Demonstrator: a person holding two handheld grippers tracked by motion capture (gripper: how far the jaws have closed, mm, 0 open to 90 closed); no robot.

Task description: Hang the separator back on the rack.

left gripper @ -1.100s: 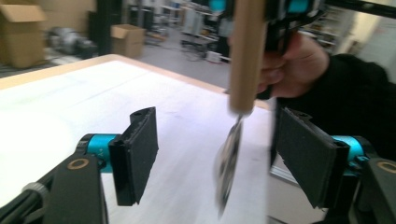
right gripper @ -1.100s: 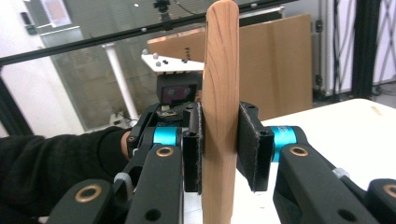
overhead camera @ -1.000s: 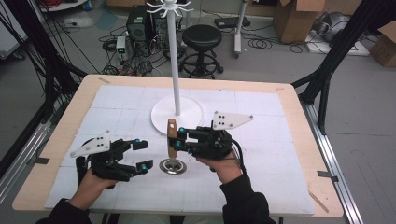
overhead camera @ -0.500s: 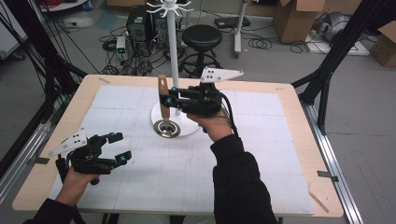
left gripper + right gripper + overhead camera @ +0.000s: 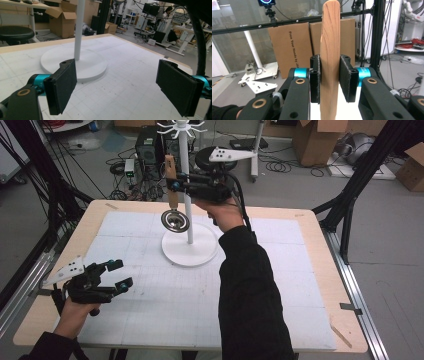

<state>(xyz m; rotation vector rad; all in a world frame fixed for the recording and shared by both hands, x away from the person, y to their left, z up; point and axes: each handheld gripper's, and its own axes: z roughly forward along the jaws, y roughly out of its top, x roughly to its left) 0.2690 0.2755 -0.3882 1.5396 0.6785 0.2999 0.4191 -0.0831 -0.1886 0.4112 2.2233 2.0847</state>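
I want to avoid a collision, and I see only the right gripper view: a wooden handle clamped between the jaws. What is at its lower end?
Observer: A round metal head hangs below the wooden handle, well above the table.
Operator: Where is the stand?
Observer: The white stand's pole rises just beside the right gripper; its hooks appear above the handle's top.
Operator: And the left gripper?
Observer: The left gripper is open and empty, low at the table's left, apart from the stand's base.

grey floor (image 5: 380, 220), cardboard boxes (image 5: 315, 140), black stool (image 5: 15, 32), tangled cables (image 5: 285, 167)
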